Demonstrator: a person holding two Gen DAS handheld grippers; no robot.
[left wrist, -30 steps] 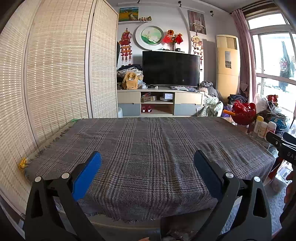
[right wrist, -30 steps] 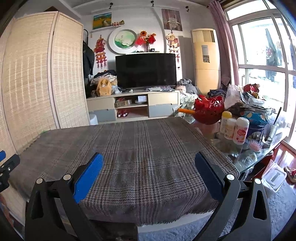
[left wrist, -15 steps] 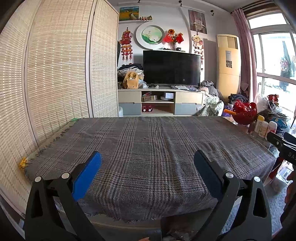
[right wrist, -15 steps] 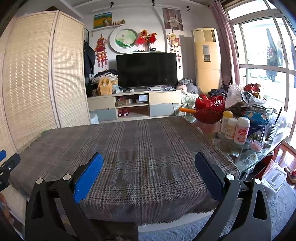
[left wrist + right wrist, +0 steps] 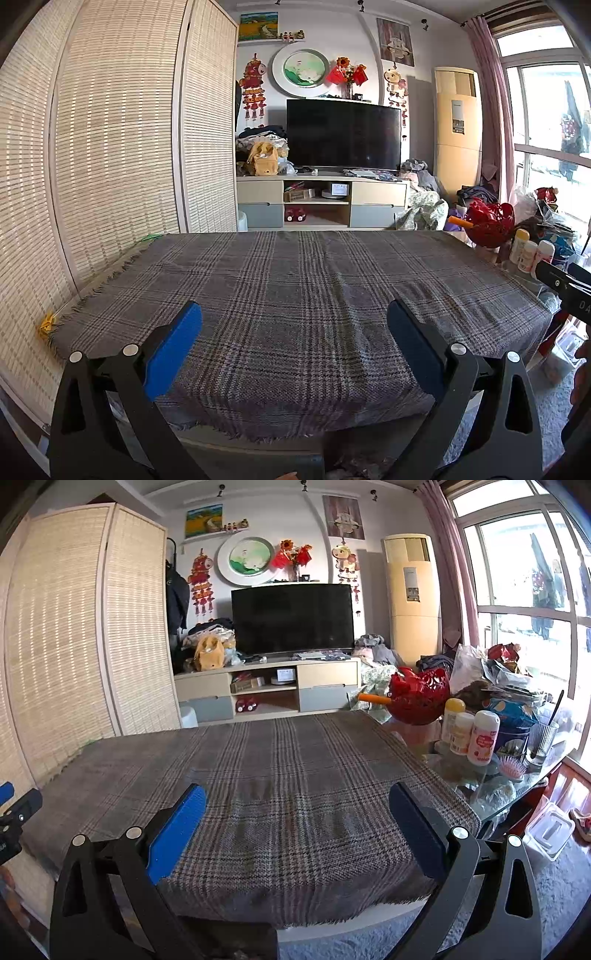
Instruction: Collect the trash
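A grey plaid cloth (image 5: 303, 288) covers the table in front of me, and no loose trash shows on it. My left gripper (image 5: 293, 325) is open over the cloth's near edge, blue pads wide apart with nothing between them. My right gripper (image 5: 297, 808) is open in the same way over the cloth (image 5: 280, 775) near its right side. The right gripper also shows at the right edge of the left wrist view (image 5: 565, 284). The left gripper's tip peeks in at the left edge of the right wrist view (image 5: 14, 812).
A glass side table (image 5: 491, 775) at the right holds bottles (image 5: 480, 736), a red basket (image 5: 421, 698), bags, a glass and a pink hairbrush. A clear plastic bin (image 5: 546, 830) sits on the floor. A bamboo screen (image 5: 122, 147) stands left, a TV stand (image 5: 321, 203) behind.
Both views have shifted very slightly; the scene sits a touch further right in the right wrist view. Both grippers stay open.
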